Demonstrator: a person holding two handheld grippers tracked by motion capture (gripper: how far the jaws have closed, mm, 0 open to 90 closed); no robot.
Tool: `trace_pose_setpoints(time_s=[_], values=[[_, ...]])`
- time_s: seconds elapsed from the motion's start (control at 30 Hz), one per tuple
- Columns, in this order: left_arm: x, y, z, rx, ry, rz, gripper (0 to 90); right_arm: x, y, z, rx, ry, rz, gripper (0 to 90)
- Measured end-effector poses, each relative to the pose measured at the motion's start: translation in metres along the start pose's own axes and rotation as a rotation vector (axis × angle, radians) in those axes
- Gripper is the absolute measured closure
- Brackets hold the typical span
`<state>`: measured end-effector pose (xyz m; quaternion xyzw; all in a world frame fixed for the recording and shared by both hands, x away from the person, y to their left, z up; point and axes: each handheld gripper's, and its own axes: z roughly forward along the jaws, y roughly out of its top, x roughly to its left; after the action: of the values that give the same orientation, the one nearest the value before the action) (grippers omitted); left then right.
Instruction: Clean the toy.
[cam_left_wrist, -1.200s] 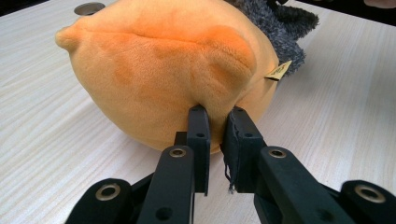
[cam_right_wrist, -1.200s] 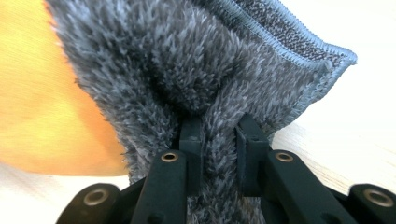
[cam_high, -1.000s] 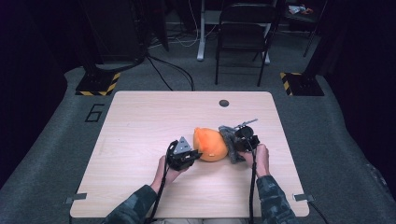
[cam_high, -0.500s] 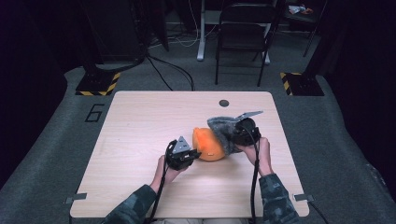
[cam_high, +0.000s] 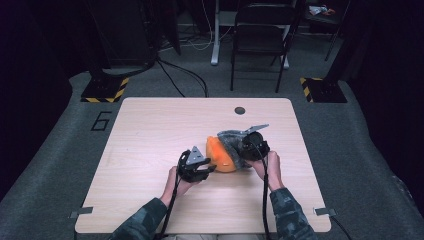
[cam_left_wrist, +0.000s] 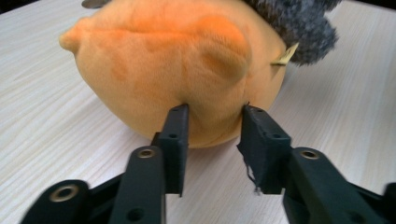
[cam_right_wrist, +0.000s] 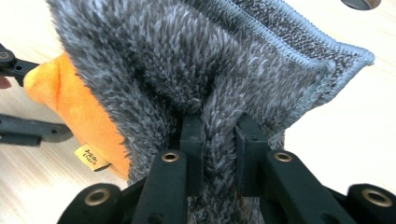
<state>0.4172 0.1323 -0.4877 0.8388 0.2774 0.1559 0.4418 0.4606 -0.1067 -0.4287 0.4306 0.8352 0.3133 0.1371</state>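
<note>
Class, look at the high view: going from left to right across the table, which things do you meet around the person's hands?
Left gripper → orange plush toy → grey fuzzy cloth → right gripper, all on the wooden table.

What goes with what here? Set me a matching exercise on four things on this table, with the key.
1 plush toy
2 fuzzy cloth
3 right gripper
4 round cap

A grey
B orange
C shut on the cloth
D near the far edge of the table

Pairs: 1-B, 2-A, 3-C, 4-D
</note>
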Motion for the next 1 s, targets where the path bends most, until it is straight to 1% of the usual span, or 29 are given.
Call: trace_pose_setpoints(time_s=[0.03, 0.1, 0.17, 0.23, 0.27, 0.3, 0.33, 0.43, 0.47, 0.5, 0.57, 0.63, 0.67, 0.7, 0.8, 0.87, 0.9, 1.0], values=[[-0.001, 0.0, 0.001, 0.0, 0.002, -0.007, 55.7, 0.0, 0.0, 0.0, 0.0, -0.002, 0.001, 76.8], [-0.001, 0.0, 0.003, 0.004, 0.015, -0.001, 51.2, -0.001, 0.0, 0.0, -0.002, 0.008, 0.002, 76.8], [-0.003, -0.001, 0.005, 0.014, 0.037, 0.013, 49.0, -0.001, 0.0, 0.001, -0.003, 0.013, 0.01, 76.8], [-0.003, -0.002, 0.006, 0.009, 0.044, 0.006, 48.9, 0.0, 0.0, 0.002, -0.004, 0.014, 0.007, 76.8], [-0.003, -0.002, 0.007, 0.006, 0.051, 0.008, 49.8, 0.001, 0.0, 0.002, 0.0, 0.019, 0.006, 76.8], [-0.004, -0.003, 0.008, 0.003, 0.053, 0.003, 52.2, 0.002, 0.0, 0.003, 0.0, 0.012, 0.004, 76.8], [-0.004, -0.004, 0.008, -0.004, 0.06, 0.005, 54.9, 0.002, 0.0, 0.003, 0.002, 0.018, 0.002, 76.8], [-0.005, -0.005, 0.008, -0.019, 0.064, -0.009, 65.2, 0.002, 0.0, 0.003, 0.001, 0.018, 0.0, 76.9], [-0.005, -0.005, 0.008, -0.023, 0.065, -0.009, 69.3, 0.002, 0.0, 0.003, 0.001, 0.017, 0.001, 76.8], [-0.005, -0.005, 0.008, -0.024, 0.066, -0.002, 72.0, 0.002, 0.0, 0.002, 0.001, 0.017, 0.002, 76.8], [-0.006, -0.005, 0.008, -0.024, 0.072, -0.002, 77.2, 0.002, 0.001, 0.002, -0.001, 0.019, 0.003, 76.8], [-0.006, -0.006, 0.007, -0.026, 0.071, -0.003, 80.1, 0.002, 0.001, 0.001, 0.002, 0.021, 0.004, 76.8], [-0.006, -0.006, 0.007, -0.028, 0.077, 0.001, 81.0, 0.003, 0.001, 0.0, 0.0, 0.015, 0.009, 76.8], [-0.006, -0.005, 0.006, -0.029, 0.07, 0.001, 81.7, 0.002, 0.002, 0.0, -0.001, 0.021, 0.001, 76.7], [-0.005, -0.004, 0.004, -0.035, 0.063, 0.009, 83.1, 0.001, 0.003, -0.005, -0.008, 0.019, 0.012, 76.7], [-0.004, -0.002, 0.002, -0.038, 0.048, 0.0, 83.4, 0.0, 0.004, -0.009, -0.014, 0.023, 0.013, 76.6], [-0.004, -0.001, 0.001, -0.038, 0.041, -0.006, 83.5, 0.0, 0.005, -0.011, -0.024, 0.017, 0.009, 76.7], [-0.003, 0.001, -0.003, -0.047, 0.026, -0.022, 83.7, 0.003, 0.009, -0.02, -0.052, 0.021, 0.002, 76.7]])
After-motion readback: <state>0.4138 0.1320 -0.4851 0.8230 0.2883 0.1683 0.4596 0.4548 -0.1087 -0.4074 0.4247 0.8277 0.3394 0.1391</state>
